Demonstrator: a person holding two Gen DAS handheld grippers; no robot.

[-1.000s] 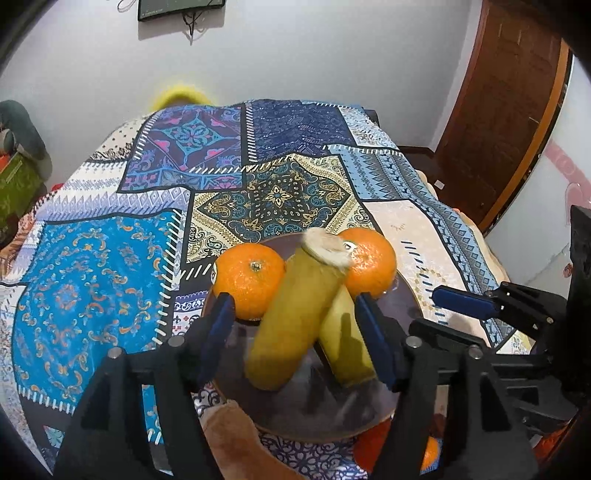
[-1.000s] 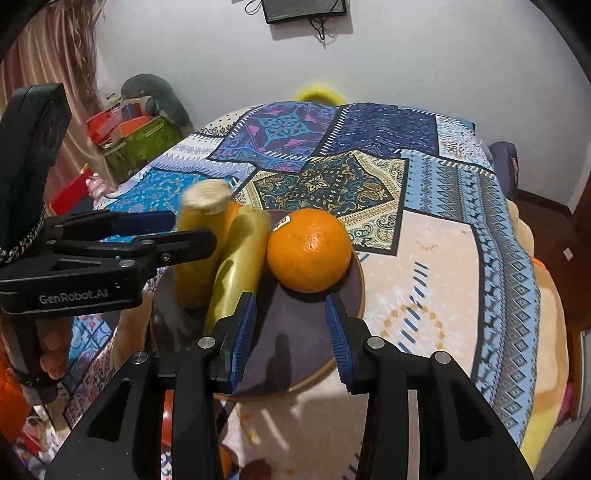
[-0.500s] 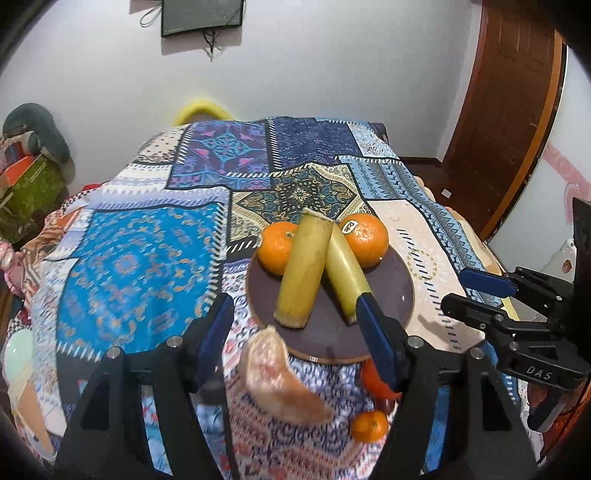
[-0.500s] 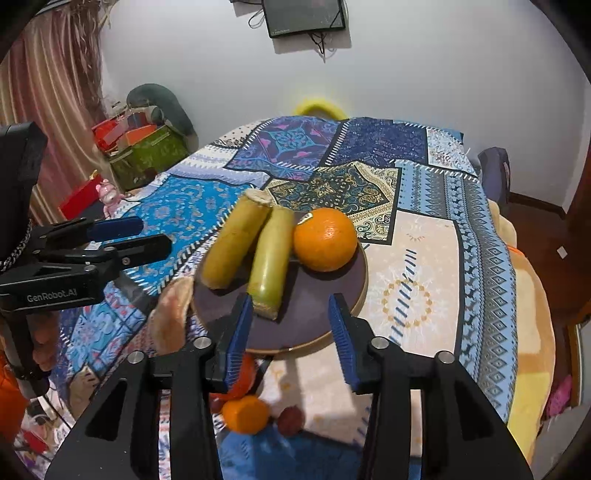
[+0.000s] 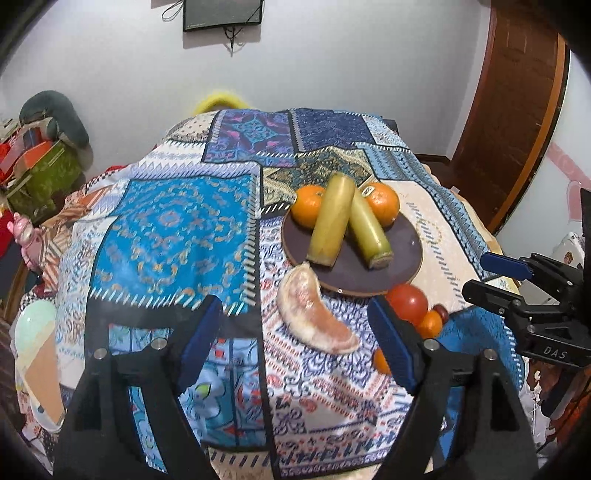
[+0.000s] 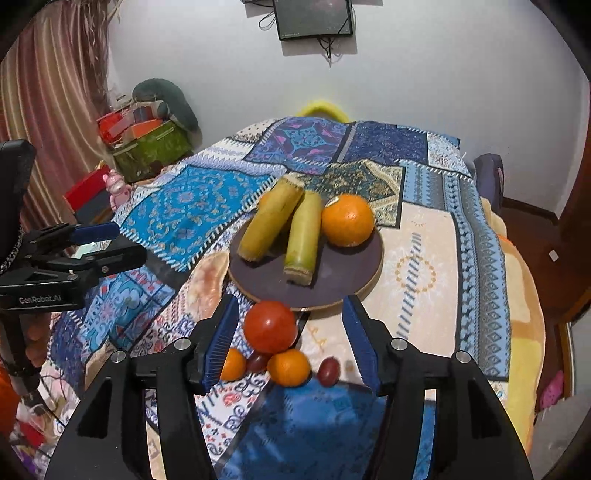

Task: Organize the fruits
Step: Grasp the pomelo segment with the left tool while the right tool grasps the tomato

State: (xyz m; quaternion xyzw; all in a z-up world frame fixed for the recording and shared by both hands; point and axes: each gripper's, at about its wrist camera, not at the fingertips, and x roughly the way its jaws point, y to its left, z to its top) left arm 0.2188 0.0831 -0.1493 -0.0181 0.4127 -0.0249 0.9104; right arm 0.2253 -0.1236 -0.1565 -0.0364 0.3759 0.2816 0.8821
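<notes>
A dark round plate [image 5: 402, 258] [image 6: 340, 277] on the patterned cloth carries two yellow-green sugarcane pieces [image 5: 332, 221] [image 6: 273, 221] side by side and two oranges [image 5: 382, 203] [image 6: 347, 221]. Off the plate's near rim lie a pomelo wedge [image 5: 314, 314] [image 6: 208, 273], a red tomato [image 5: 406, 302] [image 6: 269, 326], small oranges [image 6: 288, 367] and dark grapes [image 6: 328, 371]. My left gripper [image 5: 295, 343] hovers near the wedge, its jaws opening, nothing between them. My right gripper [image 6: 290, 339] hangs over the tomato, its jaws opening, pads clear of it.
The patchwork cloth [image 5: 166, 229] covers a bed that drops off on both sides. Boxes and soft toys [image 6: 147, 140] pile up at the left wall. A wooden door [image 5: 517, 110] stands at the right, and a dark screen [image 6: 314, 18] hangs on the wall.
Both grippers have drawn back from the plate and risen, and both sets of jaws have widened. The sugarcane pieces now lie free on the plate; the wedge, tomato and small fruits have come into view.
</notes>
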